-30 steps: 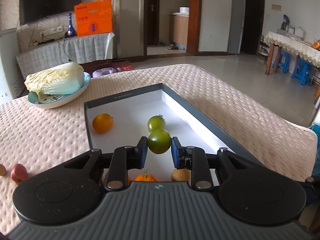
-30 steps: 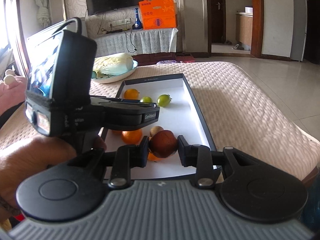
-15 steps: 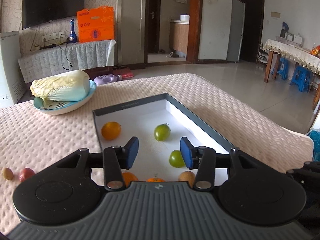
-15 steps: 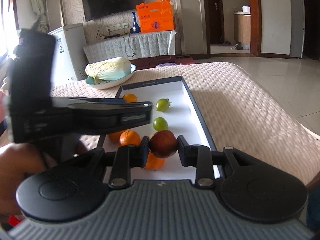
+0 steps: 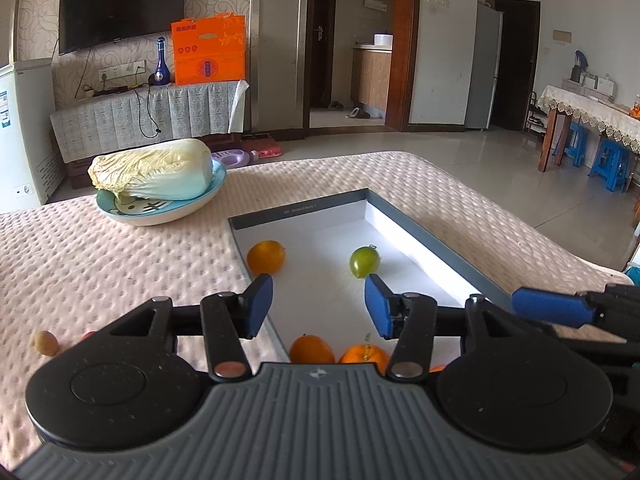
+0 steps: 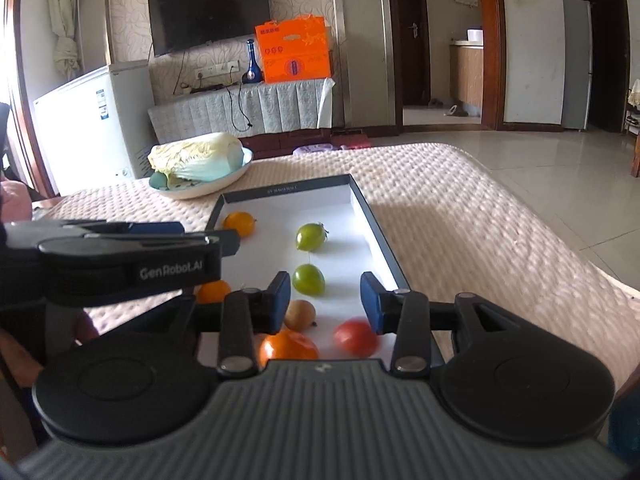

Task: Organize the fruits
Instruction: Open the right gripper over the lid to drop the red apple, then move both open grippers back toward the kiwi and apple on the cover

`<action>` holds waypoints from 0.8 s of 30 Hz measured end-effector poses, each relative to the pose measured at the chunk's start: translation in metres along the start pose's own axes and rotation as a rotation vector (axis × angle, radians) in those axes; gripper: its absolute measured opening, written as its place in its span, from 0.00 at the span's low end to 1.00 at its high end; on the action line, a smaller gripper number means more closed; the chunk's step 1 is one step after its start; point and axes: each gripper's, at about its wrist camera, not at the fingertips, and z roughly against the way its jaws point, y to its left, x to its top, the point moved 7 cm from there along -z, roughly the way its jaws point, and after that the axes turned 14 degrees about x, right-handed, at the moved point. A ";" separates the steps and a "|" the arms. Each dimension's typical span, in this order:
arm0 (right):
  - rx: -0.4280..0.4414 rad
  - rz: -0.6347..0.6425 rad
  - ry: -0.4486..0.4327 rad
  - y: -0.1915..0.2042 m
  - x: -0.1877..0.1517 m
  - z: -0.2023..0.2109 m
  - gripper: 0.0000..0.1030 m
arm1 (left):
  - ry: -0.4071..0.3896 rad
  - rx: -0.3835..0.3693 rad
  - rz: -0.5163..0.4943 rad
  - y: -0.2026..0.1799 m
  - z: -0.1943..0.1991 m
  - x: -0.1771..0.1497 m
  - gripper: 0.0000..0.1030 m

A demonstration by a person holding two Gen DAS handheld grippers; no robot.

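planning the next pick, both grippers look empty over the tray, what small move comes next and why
Probably swing the left gripper left toward the small tan fruit on the quilt. Both grippers are open and empty; the right gripper has a red fruit below it in the tray, while that fruit lies outside.

"GenRobot.AI" is showing in pale letters on the black side of the left gripper [image 6: 132,264], just left of the tray [image 6: 380,236]. Print on the tray's far rim is staying too small to read.
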 end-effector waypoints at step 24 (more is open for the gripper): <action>0.116 0.021 -0.032 0.089 0.011 -0.030 0.40 | 0.002 0.124 0.075 0.111 0.020 -0.009 0.56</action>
